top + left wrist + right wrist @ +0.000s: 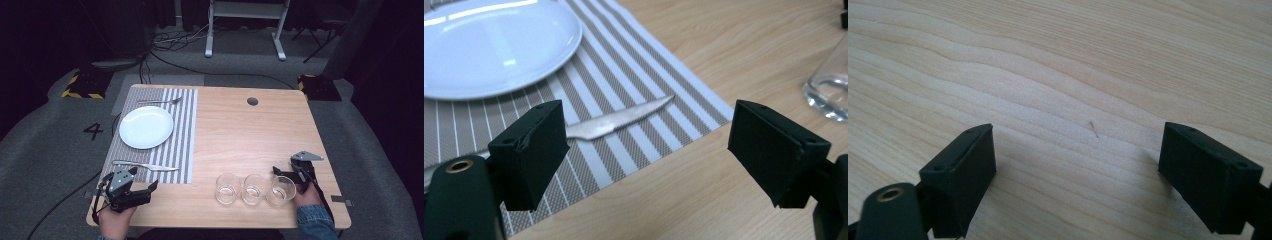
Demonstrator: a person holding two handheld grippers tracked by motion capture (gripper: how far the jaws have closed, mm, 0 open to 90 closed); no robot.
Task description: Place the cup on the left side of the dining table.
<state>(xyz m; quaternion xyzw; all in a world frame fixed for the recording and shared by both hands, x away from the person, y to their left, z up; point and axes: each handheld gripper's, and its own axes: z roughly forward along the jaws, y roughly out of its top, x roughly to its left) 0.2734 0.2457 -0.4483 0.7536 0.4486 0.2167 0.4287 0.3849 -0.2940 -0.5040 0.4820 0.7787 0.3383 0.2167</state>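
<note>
My left gripper [145,179] hovers over the table's front left corner, just in front of the striped placemat [182,130]. In the left gripper view its jaws [649,145] stand wide apart with nothing between them. Beyond them a knife [619,120] lies on the placemat [624,65], with the white plate [489,45] farther back. My right gripper [285,172] sits at the front right, close beside the rightmost glass [281,191]. It is open [1078,165] over bare wood.
Three empty glasses stand in a row near the front edge: left [227,188], middle [254,189] and the rightmost one. A fork [160,101] lies behind the plate [146,127], the knife [145,165] in front. The wooden table [250,135] has a cable hole [252,101].
</note>
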